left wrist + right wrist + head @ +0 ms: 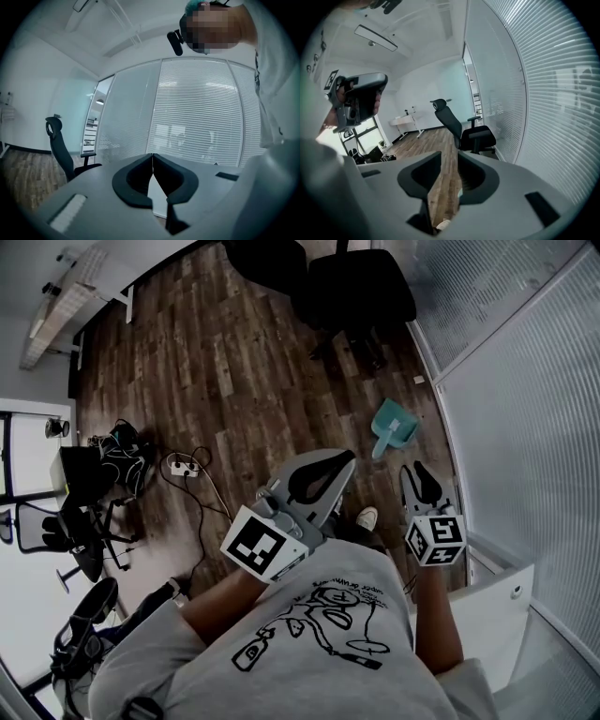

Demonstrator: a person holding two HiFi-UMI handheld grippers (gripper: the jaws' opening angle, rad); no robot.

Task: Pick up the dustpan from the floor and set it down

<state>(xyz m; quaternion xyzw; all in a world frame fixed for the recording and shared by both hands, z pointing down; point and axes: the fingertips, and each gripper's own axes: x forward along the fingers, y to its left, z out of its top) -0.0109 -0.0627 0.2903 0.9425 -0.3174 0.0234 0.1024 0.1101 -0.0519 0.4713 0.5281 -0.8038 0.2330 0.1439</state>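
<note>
A teal dustpan (pixel 394 427) lies on the wooden floor close to the glass wall, handle toward me. My right gripper (pixel 413 471) hangs just short of it, a little to its right, pointing at the floor. In the right gripper view my right gripper (pixel 449 159) is open: floorboards show through the gap and nothing sits between the jaws. A thin teal sliver (pixel 461 191) shows at the right jaw's inner edge. My left gripper (pixel 343 463) is held higher, left of the dustpan. In the left gripper view my left gripper (pixel 152 156) is shut and empty, facing the blinds.
Black office chairs (pixel 361 287) stand beyond the dustpan. A glass wall with blinds (pixel 525 427) runs along the right. A power strip with cables (pixel 183 465) and another chair (pixel 84 521) lie to the left. My shoe (pixel 367 517) is below the left gripper.
</note>
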